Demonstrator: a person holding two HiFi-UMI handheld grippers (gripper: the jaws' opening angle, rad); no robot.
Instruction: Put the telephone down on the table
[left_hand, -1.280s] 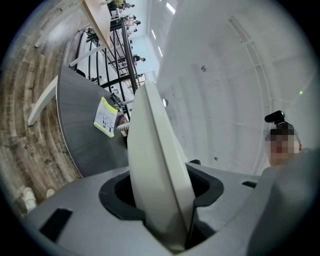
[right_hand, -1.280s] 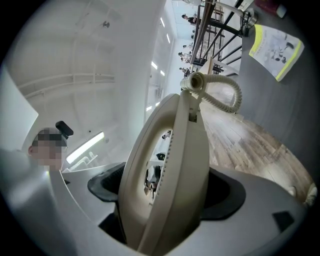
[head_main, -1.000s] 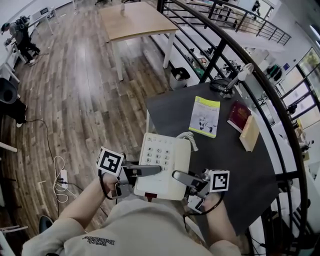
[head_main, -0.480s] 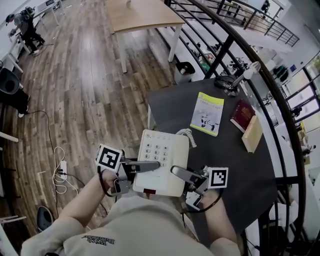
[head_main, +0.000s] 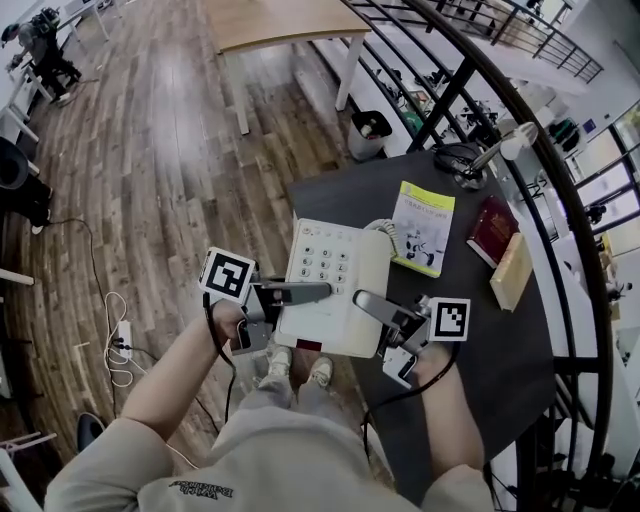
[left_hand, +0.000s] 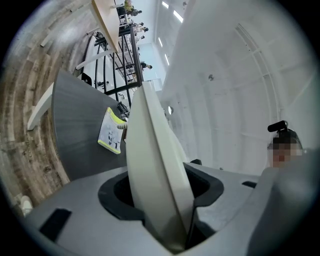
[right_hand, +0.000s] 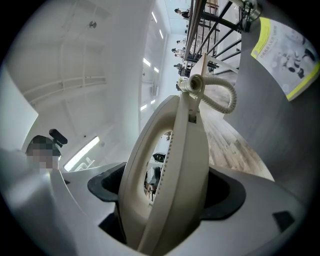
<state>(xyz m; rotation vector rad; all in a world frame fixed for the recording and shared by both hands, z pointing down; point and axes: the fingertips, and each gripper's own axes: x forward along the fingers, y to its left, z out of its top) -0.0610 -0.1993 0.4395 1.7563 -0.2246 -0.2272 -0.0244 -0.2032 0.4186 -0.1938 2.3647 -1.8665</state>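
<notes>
The left tool (head_main: 318, 292) and the right tool (head_main: 362, 299) each have smooth grey jaws clamped on opposite side edges of the cream hard-plastic desk telephone (head_main: 330, 262). It is held flat over the near left corner of the matte dark grey worktop (head_main: 470, 330). Beyond it lie its coiled cord (head_main: 385, 232), a glossy yellow-green booklet (head_main: 424, 228), a dark red book (head_main: 492, 230) and a pale wooden block (head_main: 512, 270).

We see a smooth, faintly glossy plastic telephone (head_main: 335, 290), a matt table (head_main: 480, 340), a glossy paper booklet (head_main: 424, 228) and grainy wooden floorboards (head_main: 170, 180)
</notes>
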